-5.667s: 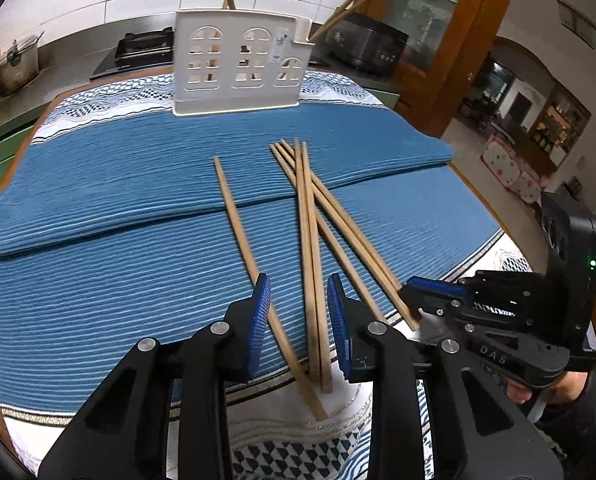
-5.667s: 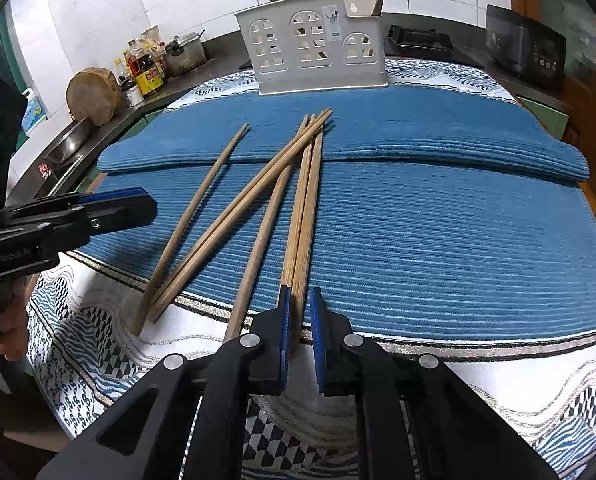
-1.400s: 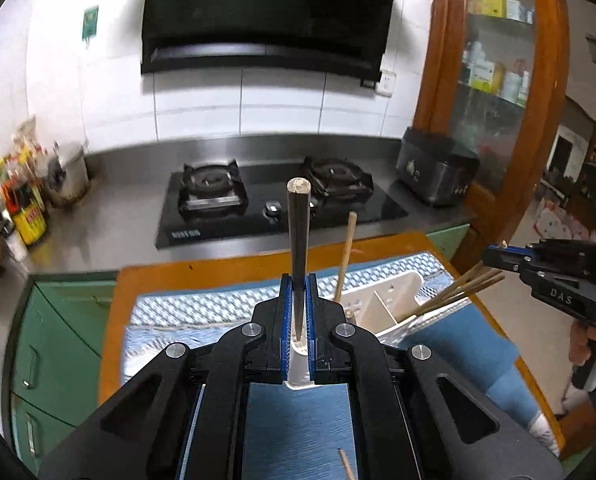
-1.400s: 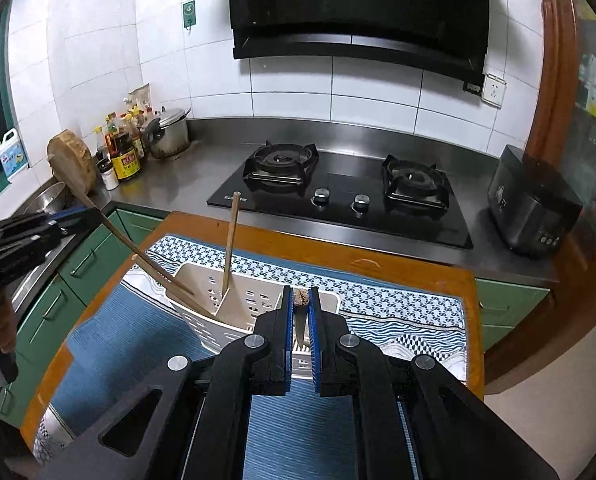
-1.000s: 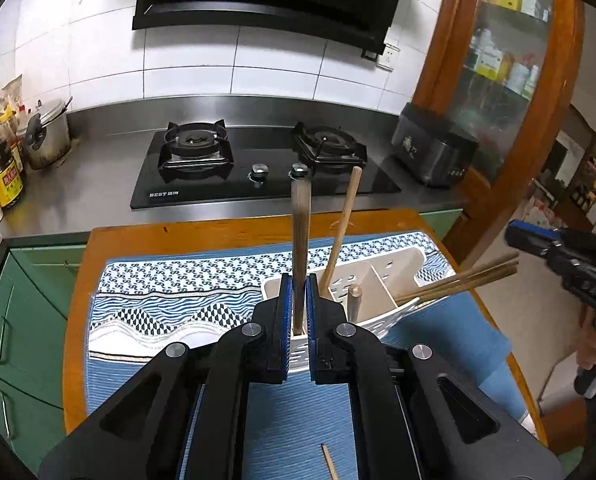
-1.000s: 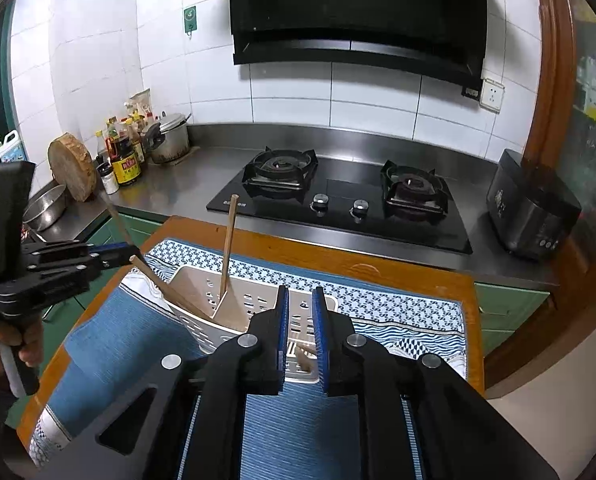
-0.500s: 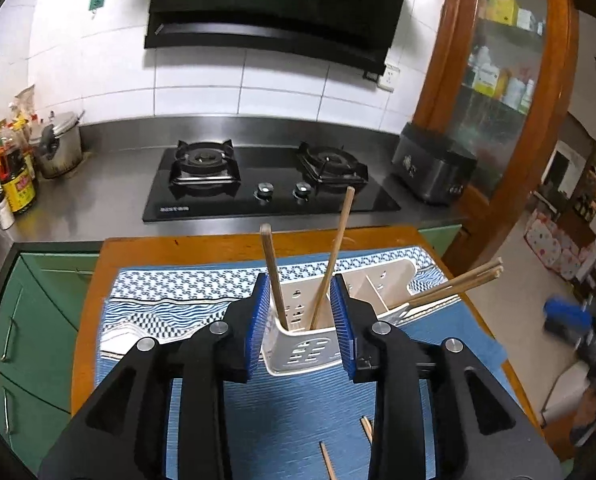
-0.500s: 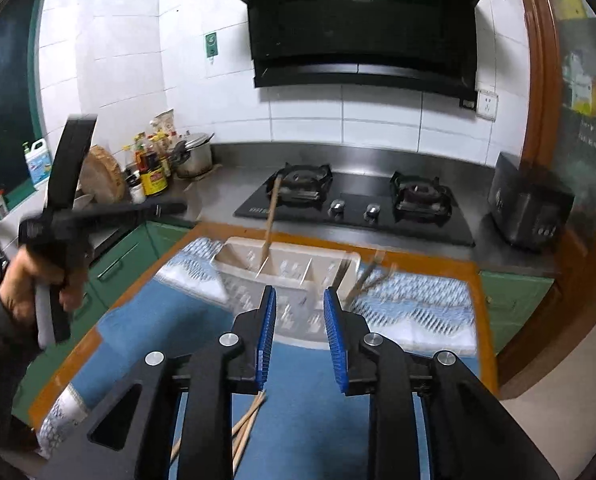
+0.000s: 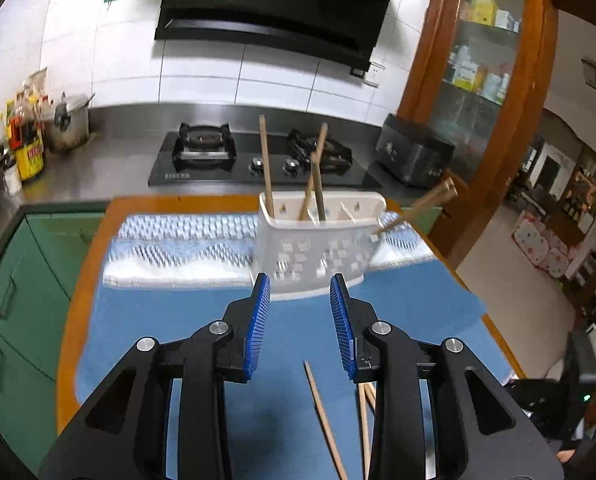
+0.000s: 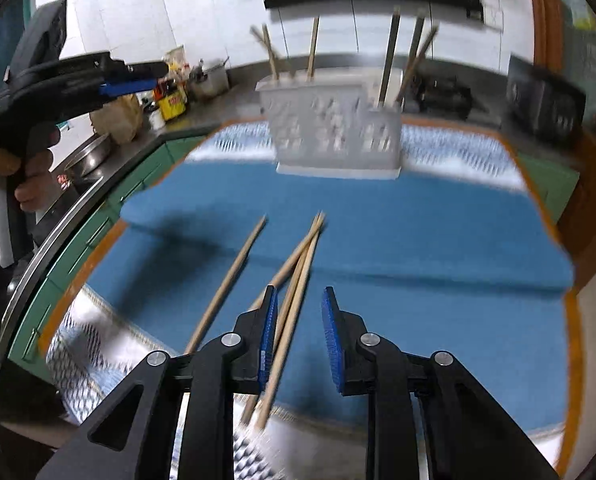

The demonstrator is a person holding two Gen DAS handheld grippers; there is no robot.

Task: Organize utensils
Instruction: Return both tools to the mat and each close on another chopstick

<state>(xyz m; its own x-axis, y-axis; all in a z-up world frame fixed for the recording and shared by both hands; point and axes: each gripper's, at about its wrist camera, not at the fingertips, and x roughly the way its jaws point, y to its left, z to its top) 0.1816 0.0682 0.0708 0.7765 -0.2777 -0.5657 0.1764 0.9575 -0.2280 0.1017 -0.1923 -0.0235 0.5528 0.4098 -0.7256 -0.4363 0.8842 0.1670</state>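
A white perforated utensil holder (image 9: 317, 248) stands at the far side of the blue mat, with several wooden chopsticks upright in it (image 9: 266, 168); it also shows in the right wrist view (image 10: 335, 132). Loose chopsticks (image 10: 294, 280) lie on the blue mat (image 10: 417, 248). My left gripper (image 9: 300, 320) is open and empty above the mat, short of the holder, with a chopstick (image 9: 323, 416) below it. My right gripper (image 10: 296, 332) is open and empty, low over the loose chopsticks. The left gripper also shows at the upper left of the right wrist view (image 10: 134, 78).
A gas hob (image 9: 258, 156) and steel counter lie behind the table. Bottles and a pot (image 9: 72, 124) stand at the far left. A black appliance (image 9: 413, 156) and a wooden cabinet (image 9: 477, 80) are at the right. The table's orange edge (image 9: 74, 320) borders the mat.
Both grippers have let go of their chopsticks into the holder, opened, and pulled back. The right gripper has dropped low toward the loose chopsticks.
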